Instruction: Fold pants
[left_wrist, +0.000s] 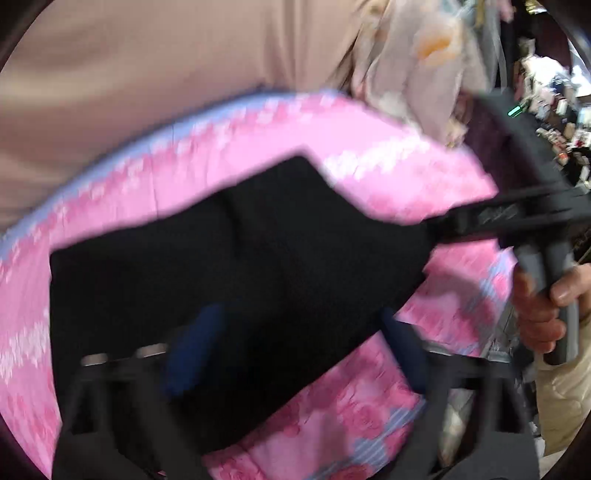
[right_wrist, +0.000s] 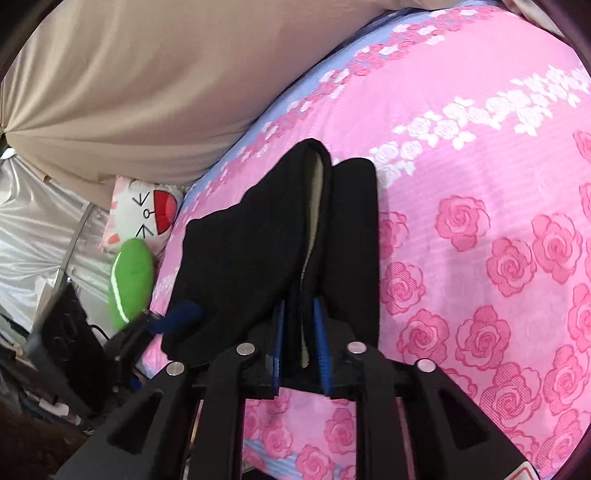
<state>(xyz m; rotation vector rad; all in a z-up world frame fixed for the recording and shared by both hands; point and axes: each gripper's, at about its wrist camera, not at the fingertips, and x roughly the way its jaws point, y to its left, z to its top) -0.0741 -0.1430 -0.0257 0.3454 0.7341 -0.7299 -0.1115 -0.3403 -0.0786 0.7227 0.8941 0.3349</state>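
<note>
Black pants (left_wrist: 240, 258) lie folded on a pink rose-print bedsheet (left_wrist: 221, 147). My left gripper (left_wrist: 295, 350) hovers over their near edge, open wide, its blue pads (left_wrist: 192, 347) apart with only cloth below them. In the right wrist view the pants (right_wrist: 236, 266) run away from me in thick folds with a pale lining showing. My right gripper (right_wrist: 300, 343) is shut on a bunched fold of them. From the left wrist view the right gripper (left_wrist: 439, 227) pinches the pants' right corner, held by a hand (left_wrist: 539, 314). One blue finger of the left gripper (right_wrist: 183, 314) shows at the pants' left edge.
A beige draped cloth (right_wrist: 129, 92) rises behind the bedsheet (right_wrist: 480, 184). A white plush toy (right_wrist: 147, 210) and a green cushion (right_wrist: 133, 277) sit at the bed's left edge. Cluttered shelves (left_wrist: 554, 129) stand far right, blurred.
</note>
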